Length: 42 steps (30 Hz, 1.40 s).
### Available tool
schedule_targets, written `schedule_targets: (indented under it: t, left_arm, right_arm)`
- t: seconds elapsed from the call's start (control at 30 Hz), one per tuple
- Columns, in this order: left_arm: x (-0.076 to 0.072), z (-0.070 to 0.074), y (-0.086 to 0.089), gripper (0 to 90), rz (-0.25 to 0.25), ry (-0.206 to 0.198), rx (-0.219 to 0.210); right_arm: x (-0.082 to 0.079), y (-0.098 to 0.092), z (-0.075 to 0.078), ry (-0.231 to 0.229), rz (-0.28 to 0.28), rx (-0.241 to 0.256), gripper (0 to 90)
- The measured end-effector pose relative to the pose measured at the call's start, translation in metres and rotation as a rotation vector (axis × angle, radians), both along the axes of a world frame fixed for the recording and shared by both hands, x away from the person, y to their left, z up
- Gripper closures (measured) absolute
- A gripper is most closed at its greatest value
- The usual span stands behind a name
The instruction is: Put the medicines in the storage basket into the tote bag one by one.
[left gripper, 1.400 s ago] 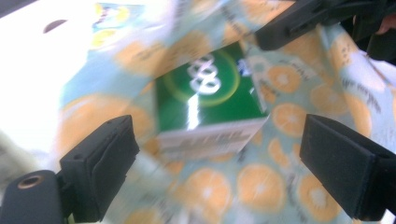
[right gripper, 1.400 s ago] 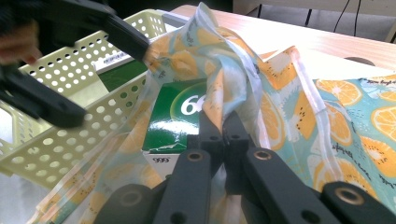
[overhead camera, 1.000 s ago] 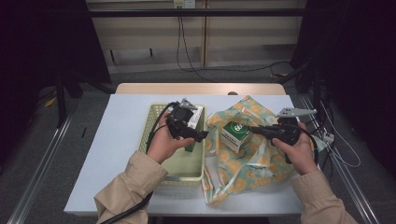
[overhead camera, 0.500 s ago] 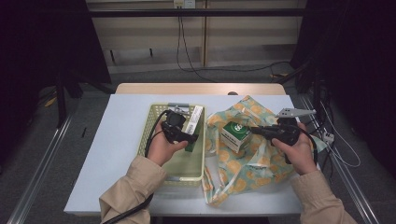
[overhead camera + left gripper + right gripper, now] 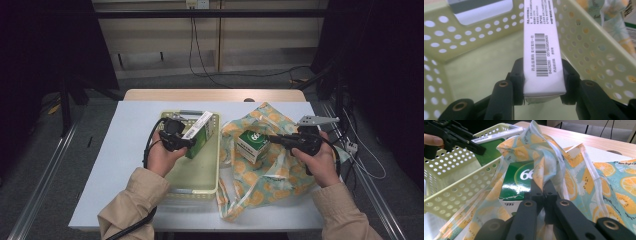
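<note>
My left gripper [image 5: 542, 72] is shut on a long white and green box [image 5: 542, 47] with a barcode, which it holds tilted inside the pale green perforated basket [image 5: 586, 50]. From the high view, the left gripper [image 5: 186, 141] and its box [image 5: 199, 131] are over the basket's [image 5: 192, 191] far half. My right gripper [image 5: 541, 186] is shut on the edge of an orange-fruit print bag [image 5: 579, 182]. A green and white box marked 999 [image 5: 517, 182] stands in the bag's mouth, just beyond the jaws. In the high view the right gripper [image 5: 274, 139] points left at that box [image 5: 251, 144].
The bag [image 5: 270, 180] lies spread over the right half of the white table [image 5: 115, 165], up against the basket's right wall. Beyond the basket [image 5: 456, 192] in the right gripper view is the left gripper [image 5: 456, 140]. A wooden strip [image 5: 215, 95] runs along the table's far edge.
My left gripper has carried the white and green box a little left and down into the basket. The right gripper has stayed put on the bag.
</note>
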State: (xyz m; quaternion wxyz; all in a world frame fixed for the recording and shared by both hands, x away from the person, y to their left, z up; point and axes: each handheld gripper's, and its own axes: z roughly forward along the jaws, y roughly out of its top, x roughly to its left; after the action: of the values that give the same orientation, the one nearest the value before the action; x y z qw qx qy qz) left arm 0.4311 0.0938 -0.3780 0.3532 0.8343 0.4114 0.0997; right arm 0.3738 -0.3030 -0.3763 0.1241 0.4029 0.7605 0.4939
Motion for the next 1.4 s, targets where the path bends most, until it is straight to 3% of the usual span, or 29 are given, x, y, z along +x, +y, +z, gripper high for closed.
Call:
schedule_targets:
  t: [0.17,0.37,0.5,0.6,0.67,0.87,1.03,1.4]
  left_arm:
    - [-0.009,0.02,0.011,63.0,-0.037,-0.014,-0.015]
    - [-0.026,0.05,0.019,63.0,-0.131,-0.045,-0.021]
    - [-0.041,0.067,0.016,63.0,-0.196,-0.071,-0.038]
    - [-0.051,0.075,0.011,63.0,-0.241,-0.077,-0.035]
    - [-0.054,0.079,0.009,62.9,-0.267,-0.075,-0.056]
    - [-0.06,0.09,0.01,63.0,-0.298,-0.091,-0.085]
    - [-0.068,0.092,0.005,63.0,-0.345,-0.078,-0.105]
    - [-0.075,0.068,-0.032,63.0,-0.453,-0.026,-0.087]
  right_arm:
    - [0.001,0.001,-0.001,0.001,-0.001,-0.007,90.0]
    - [0.002,-0.002,0.009,-0.008,-0.005,-0.028,90.0]
    - [0.002,-0.003,0.016,-0.013,-0.006,-0.047,90.0]
    - [0.003,-0.004,0.018,-0.011,-0.008,-0.046,90.0]
    - [0.003,-0.003,0.019,-0.011,-0.008,-0.046,90.0]
    - [0.003,-0.004,0.02,-0.005,-0.009,-0.05,90.0]
    - [0.004,-0.004,0.021,-0.002,-0.008,-0.053,90.0]
    - [0.005,-0.001,0.02,-0.003,-0.002,-0.047,90.0]
